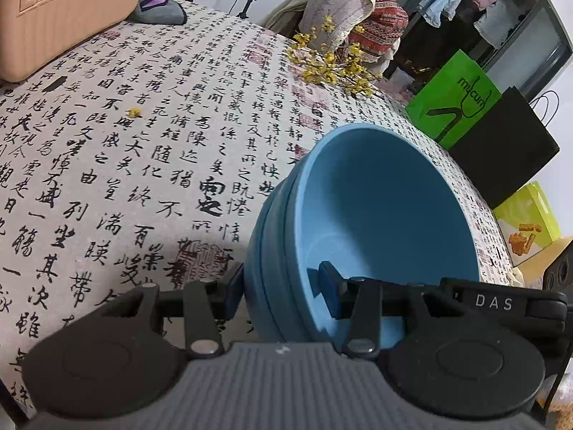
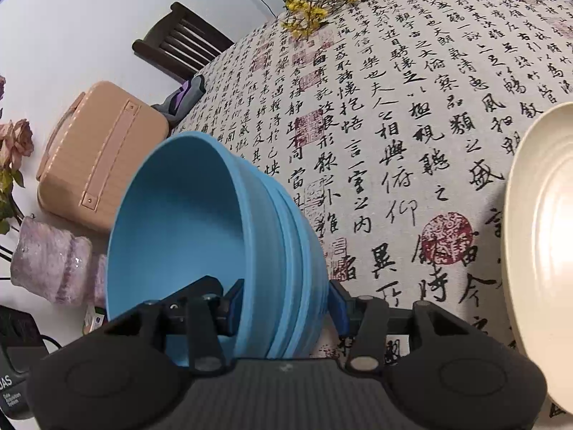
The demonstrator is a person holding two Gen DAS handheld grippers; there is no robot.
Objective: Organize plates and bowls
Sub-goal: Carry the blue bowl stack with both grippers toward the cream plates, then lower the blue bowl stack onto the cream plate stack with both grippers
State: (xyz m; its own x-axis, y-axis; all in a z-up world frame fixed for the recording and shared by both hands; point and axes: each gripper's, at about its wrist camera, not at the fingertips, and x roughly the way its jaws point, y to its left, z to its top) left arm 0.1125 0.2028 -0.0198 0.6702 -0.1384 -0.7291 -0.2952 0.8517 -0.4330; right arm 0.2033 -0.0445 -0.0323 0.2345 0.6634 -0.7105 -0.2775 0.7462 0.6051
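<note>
A stack of nested light blue bowls [image 1: 376,208] fills the left wrist view, tilted over the calligraphy tablecloth [image 1: 143,143]. My left gripper [image 1: 283,292] is shut on the stack's rim, one blue pad inside the bowl and one outside. The right wrist view shows the same kind of blue bowl stack [image 2: 200,229], also tilted. My right gripper [image 2: 286,302] is shut on its rim, left pad inside, right pad outside. A cream plate [image 2: 544,251] lies at the right edge of the right wrist view.
A peach case [image 2: 100,154] stands at the table's far side, also in the left wrist view [image 1: 68,10]. Yellow flower sprigs [image 1: 329,61] lie on the cloth. A pink vase [image 2: 53,265], a dark chair [image 2: 182,43], and green [image 1: 454,96] and black bags stand nearby.
</note>
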